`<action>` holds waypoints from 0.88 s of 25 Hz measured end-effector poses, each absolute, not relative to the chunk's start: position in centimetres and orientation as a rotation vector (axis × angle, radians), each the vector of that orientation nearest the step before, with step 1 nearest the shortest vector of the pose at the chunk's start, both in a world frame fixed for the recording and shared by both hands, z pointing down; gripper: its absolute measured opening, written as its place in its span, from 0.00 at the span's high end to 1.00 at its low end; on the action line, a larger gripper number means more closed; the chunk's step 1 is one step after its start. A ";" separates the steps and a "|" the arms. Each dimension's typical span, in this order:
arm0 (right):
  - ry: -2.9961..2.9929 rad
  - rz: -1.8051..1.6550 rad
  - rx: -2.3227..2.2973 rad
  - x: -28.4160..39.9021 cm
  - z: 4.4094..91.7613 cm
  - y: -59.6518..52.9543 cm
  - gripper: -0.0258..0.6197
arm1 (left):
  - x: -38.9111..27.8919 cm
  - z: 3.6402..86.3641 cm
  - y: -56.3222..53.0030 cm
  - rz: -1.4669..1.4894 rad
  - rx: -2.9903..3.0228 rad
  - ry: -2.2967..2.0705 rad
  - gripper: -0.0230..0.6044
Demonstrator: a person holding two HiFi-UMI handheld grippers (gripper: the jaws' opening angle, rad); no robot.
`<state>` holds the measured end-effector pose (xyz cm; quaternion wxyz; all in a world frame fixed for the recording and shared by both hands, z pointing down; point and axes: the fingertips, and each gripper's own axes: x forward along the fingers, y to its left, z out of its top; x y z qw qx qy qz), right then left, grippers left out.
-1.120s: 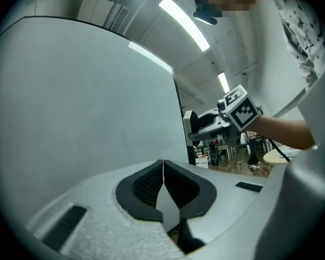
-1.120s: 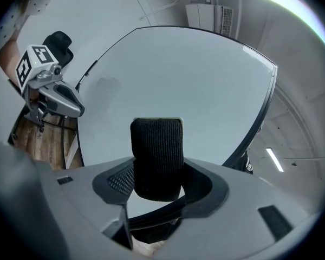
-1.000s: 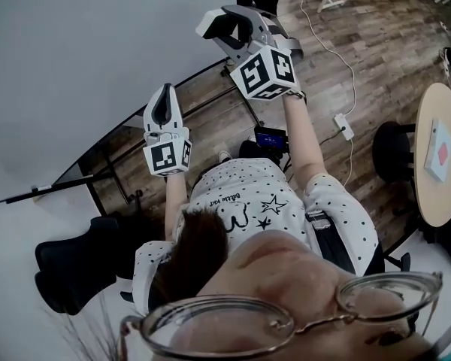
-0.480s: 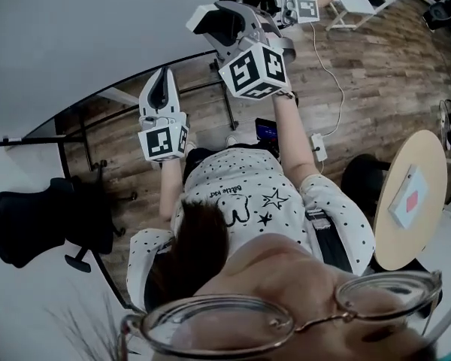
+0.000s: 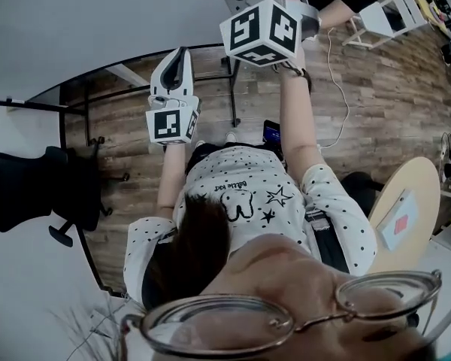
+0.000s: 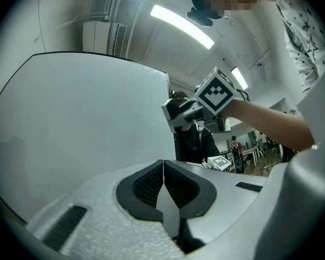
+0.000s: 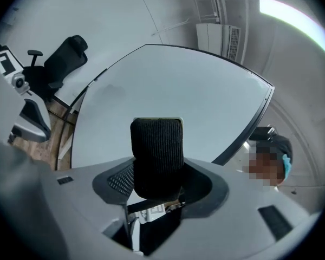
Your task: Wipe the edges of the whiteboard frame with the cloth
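Right gripper view: the cloth [image 7: 156, 150], judged soft and light, was clamped in the right gripper [image 7: 157, 191]; the left gripper [image 6: 163, 186] was found closed, empty.

Loses jaws of right gripper [image 7: 155, 187] past head view's 12 o'clock edge; hides whiteboard [image 7: 173, 85] frame at 6 o'clock behind cloth [image 7: 157, 145] in right gripper view.

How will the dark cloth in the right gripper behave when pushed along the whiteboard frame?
The cloth stands up from the right gripper without drooping, so it is probably a firm folded wad. Its ribbed knit likely compresses and drags rather than slips.
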<state>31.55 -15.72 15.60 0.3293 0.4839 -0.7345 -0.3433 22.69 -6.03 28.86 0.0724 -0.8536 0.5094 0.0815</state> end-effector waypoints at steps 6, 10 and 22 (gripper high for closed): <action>-1.777 -0.980 1.348 30.9 9.3 -17.8 0.59 | 21.8 27.4 -6.3 0.255 -2.602 1.416 0.93; -1.685 -0.975 1.412 31.5 7.1 -19.0 0.59 | 20.5 26.9 -6.6 0.249 -2.625 1.361 0.93; -1.592 -0.894 1.465 33.6 7.9 -21.1 0.59 | 19.5 28.0 -7.4 0.233 -2.681 1.315 0.93</action>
